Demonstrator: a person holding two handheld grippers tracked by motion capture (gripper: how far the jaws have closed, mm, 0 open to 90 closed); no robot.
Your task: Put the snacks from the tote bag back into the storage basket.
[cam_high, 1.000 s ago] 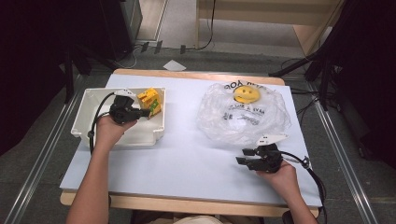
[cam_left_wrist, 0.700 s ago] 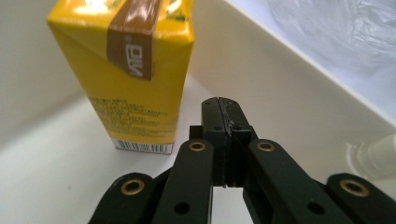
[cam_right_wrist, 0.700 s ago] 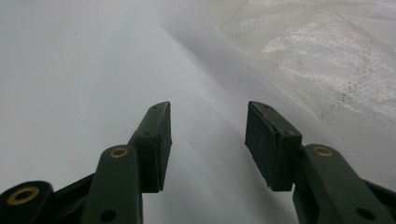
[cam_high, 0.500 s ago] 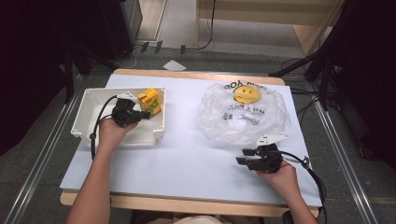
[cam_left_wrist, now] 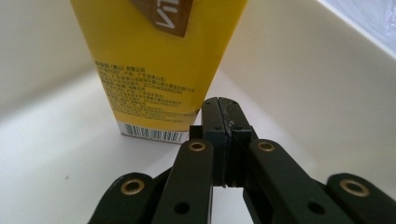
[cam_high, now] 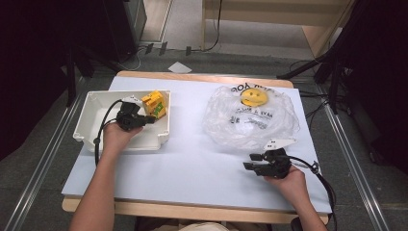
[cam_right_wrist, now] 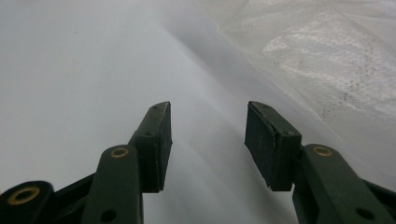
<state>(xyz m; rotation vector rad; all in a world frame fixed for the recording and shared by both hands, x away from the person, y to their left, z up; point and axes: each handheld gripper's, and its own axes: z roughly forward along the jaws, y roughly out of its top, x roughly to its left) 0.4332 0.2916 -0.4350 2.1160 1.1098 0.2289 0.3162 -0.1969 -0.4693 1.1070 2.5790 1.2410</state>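
A yellow carton (cam_high: pixel 154 104) stands in the right part of a white tray (cam_high: pixel 91 118) at the table's left. My left gripper (cam_high: pixel 150 120) reaches into the tray, its jaws shut with nothing between them, the tips just in front of the carton's lower corner. In the left gripper view the carton (cam_left_wrist: pixel 159 60) rises right behind the shut left gripper (cam_left_wrist: pixel 222 108). A clear plastic bag (cam_high: pixel 250 118) with a yellow smiley lies at the table's right. My right gripper (cam_high: pixel 250 161) rests low near the front right, open and empty, pointing left; in its own view the right gripper (cam_right_wrist: pixel 208 133) has the bag (cam_right_wrist: pixel 317 56) at the upper right.
The table is covered by a white sheet (cam_high: pixel 192 159). Cables trail from both grippers. Dark floor and metal rails flank the table, and wooden furniture stands behind it.
My left gripper has drawn back slightly toward the front of the tray, away from the carton. The right gripper has stayed where it was.
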